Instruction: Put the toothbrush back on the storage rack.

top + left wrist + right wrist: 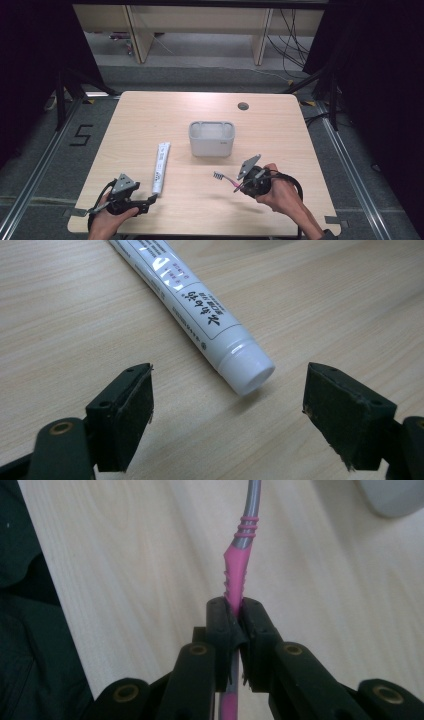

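Observation:
A white toothpaste tube (161,167) lies on the wooden table (150,120), cap toward me. My left gripper (152,199) rests at the front left, open; in the left gripper view the tube's cap (248,371) sits just ahead of the gap between the jaws, untouched. My right gripper (239,186) at the front right is shut on a pink and grey toothbrush (225,179), held above the table with its bristle head pointing left. In the right gripper view the pink handle (235,570) is pinched between the pads.
A grey rectangular holder (211,138) stands in the middle of the table, behind the toothbrush. A round cable hole (243,106) lies near the far edge. Desk legs and cables are on the floor beyond the table.

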